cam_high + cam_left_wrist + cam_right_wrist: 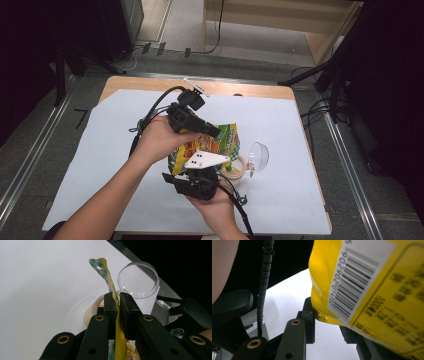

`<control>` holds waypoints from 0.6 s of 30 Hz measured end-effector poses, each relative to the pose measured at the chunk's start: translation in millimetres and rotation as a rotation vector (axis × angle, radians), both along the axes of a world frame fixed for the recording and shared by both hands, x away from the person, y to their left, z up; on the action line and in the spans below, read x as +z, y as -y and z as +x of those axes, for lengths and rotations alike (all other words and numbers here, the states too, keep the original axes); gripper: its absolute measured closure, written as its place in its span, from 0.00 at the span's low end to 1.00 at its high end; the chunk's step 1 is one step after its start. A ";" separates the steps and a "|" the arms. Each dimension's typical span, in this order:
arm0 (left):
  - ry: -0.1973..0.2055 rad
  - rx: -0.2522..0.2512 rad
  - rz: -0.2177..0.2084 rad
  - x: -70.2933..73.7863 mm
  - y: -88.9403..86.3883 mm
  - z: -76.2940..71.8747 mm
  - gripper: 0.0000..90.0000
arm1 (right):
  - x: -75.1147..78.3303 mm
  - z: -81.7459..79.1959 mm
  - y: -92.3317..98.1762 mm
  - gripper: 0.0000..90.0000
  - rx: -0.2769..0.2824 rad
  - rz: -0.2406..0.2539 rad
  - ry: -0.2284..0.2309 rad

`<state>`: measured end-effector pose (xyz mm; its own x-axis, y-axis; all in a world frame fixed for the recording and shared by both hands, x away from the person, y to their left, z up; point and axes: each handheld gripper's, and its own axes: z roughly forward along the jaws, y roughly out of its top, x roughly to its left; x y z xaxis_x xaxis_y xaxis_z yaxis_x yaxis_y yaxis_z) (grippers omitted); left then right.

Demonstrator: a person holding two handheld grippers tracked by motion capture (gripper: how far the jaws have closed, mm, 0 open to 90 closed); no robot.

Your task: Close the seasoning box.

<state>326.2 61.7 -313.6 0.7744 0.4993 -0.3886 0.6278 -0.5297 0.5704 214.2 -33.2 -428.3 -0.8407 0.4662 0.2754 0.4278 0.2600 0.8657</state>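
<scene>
Snack bag (212,145), yellow, light, crinkly, slippery film: left tongs (117,305) clamp its flat top seam, right tongs (329,322) pinch its bottom corner; grip seams only.

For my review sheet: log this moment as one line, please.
left gripper: shut on snack bag edge | right gripper: shut on bag's lower corner | bag: held above cup | clear lid: beside cup | white sheet: underneath

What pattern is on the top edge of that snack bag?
A green-and-white check on the snack bag's top edge, clearest in the left gripper view.
</scene>
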 end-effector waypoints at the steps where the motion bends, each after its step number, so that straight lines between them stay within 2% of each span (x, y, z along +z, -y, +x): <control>1: 0.002 -0.002 0.008 0.9 1.8 0.1 0.94 | 0.1 0.1 0.2 0.78 -0.003 0.005 0.000; 4: 0.000 -0.009 0.027 2.6 5.3 1.5 0.94 | 1.0 0.7 1.6 0.78 -0.007 0.020 -0.002; 8: -0.027 -0.010 0.019 0.2 5.5 7.1 0.94 | 1.6 1.3 2.9 0.78 -0.015 0.016 -0.003; 13: -0.023 -0.010 0.023 1.0 6.9 6.7 0.94 | 1.9 1.7 3.3 0.78 -0.018 0.010 -0.004; 18: -0.039 -0.019 0.034 0.4 9.2 11.8 0.94 | 3.0 0.9 3.8 0.78 -0.022 0.022 0.000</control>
